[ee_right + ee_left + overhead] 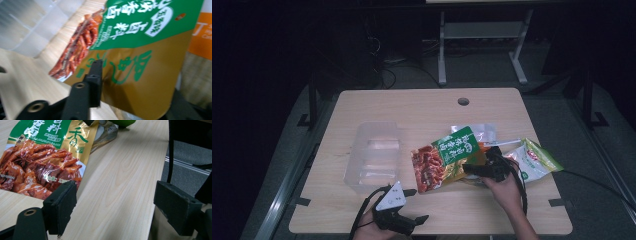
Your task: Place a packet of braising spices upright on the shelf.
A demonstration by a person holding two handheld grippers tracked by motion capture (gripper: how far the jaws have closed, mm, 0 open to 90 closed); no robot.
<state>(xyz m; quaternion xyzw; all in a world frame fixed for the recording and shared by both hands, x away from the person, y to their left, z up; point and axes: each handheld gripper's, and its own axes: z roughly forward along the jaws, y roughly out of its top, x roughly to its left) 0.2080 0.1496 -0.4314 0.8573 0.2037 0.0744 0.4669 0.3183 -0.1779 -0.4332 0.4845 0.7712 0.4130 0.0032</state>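
Note:
A snack bag point(443, 159) with a green label, a gold band and a picture of red meat lies tilted at the table's middle. My right gripper point(469, 170) is shut on its gold edge. In the right gripper view the snack bag point(140, 47) runs between the jaws, its gold band at my right gripper point(140, 100). My left gripper point(417, 205) stands open near the front edge, apart from the bag. In the left gripper view my left gripper point(120, 207) has only bare wood between its pads, with the snack bag point(42, 162) ahead on the left.
A clear plastic container point(374, 155) stands left of the bag. A silvery pouch point(479, 131), an orange packet point(484, 148) and a green-and-white bag point(534, 160) lie behind and right of the right hand. The table's front edge point(437, 232) is close to both hands.

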